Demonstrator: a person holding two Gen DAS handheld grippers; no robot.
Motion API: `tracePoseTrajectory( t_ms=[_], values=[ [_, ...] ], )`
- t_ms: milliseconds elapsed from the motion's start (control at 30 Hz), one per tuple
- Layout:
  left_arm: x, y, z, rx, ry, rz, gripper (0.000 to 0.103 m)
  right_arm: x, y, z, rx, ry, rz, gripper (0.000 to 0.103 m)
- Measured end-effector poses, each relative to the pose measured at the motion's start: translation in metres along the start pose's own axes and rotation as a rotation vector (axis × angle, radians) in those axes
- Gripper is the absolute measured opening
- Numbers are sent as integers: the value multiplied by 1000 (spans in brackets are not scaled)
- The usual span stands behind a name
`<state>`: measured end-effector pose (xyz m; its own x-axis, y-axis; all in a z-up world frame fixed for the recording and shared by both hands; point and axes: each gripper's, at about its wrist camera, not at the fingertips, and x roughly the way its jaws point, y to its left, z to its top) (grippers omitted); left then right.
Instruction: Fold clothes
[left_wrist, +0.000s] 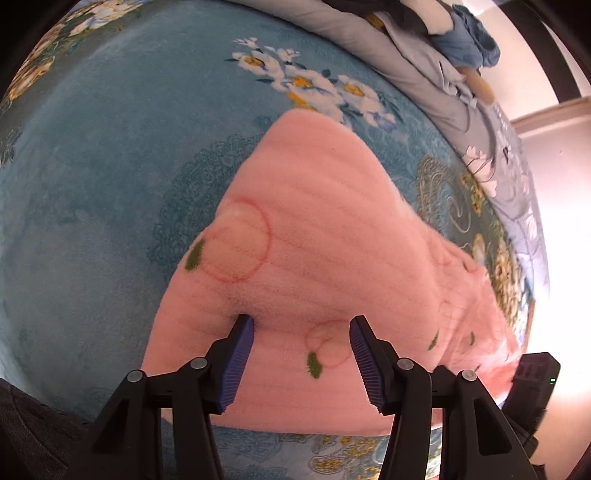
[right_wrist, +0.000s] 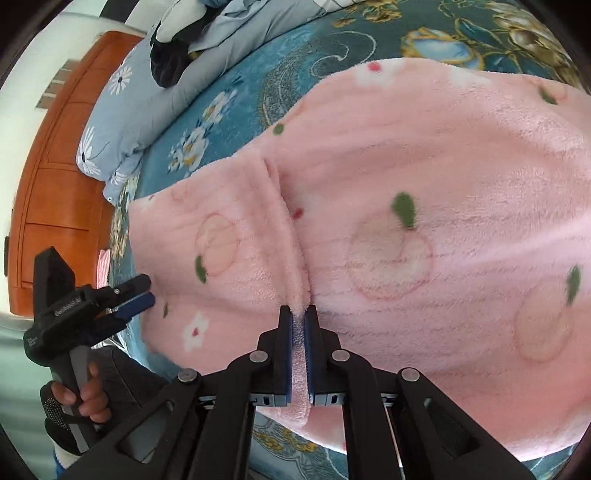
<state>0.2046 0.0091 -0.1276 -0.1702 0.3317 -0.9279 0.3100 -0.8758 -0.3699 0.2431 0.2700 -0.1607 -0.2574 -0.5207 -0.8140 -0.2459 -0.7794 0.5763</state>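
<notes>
While your right gripper (right_wrist: 299, 314) points down at the bed, its jaws are pinched tight on a raised ridge of the pink fleece (right_wrist: 406, 221), and the fold of cloth runs between the blue pads (right_wrist: 287, 354) and out below them. That fleece lies spread on the teal blanket (right_wrist: 258, 74), with peach outlines, green leaves and small white flowers printed on it. A seam or fold line climbs from the pinched ridge up across the cloth. Your left gripper (left_wrist: 302, 325) hangs over another part of the same fleece (left_wrist: 314, 240) with its jaws standing apart; the tips rest at or just above the pile, one beside a crease, and a small peach print shows in the gap between them. You cannot tell from this view whether those tips press into the cloth, but nothing is clamped. Seen from the right wrist, the left gripper (right_wrist: 138, 291) sits at the fleece's left edge, and your left hand (right_wrist: 85, 398) wraps its handle. Beyond the fleece, at the far side of the blanket (left_wrist: 110, 147), a pale blue quilt (right_wrist: 122, 122) with white daisies lies bunched, with a dark item (right_wrist: 170, 62) on top of it. An orange wooden cabinet (right_wrist: 55, 166) stands past the bed
</notes>
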Motion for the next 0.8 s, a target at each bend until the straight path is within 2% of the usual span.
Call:
tracePoseTrajectory(
  t_ms=[167,267,367,433,500,533,633,767,800],
  values=[
    [9,5,4,-6,19,44,58,-18,7,8,-40,-5,3,9],
    [9,10,6,-25,-4,85,58,-62,-7,7,-32,-93,-42,11],
    [10,15,7,-47,-4,99,58,-129,-43,-3,31,-248,-122,18],
    [11,15,7,-42,-2,111,58,-175,-75,-16,104,-373,-217,28],
    [13,10,6,-20,-3,140,58,-213,-113,-35,226,-472,-286,33],
    [13,8,6,-9,-2,151,58,-229,-133,-45,295,-515,-305,42],
    [10,1,3,14,-5,159,59,-238,-182,-75,479,-564,-227,55],
    [-7,-12,-3,45,-36,105,59,-224,-220,-94,655,-596,-53,58],
    [-12,-18,-6,58,-51,90,59,-218,-224,-95,685,-599,-26,63]
  ],
)
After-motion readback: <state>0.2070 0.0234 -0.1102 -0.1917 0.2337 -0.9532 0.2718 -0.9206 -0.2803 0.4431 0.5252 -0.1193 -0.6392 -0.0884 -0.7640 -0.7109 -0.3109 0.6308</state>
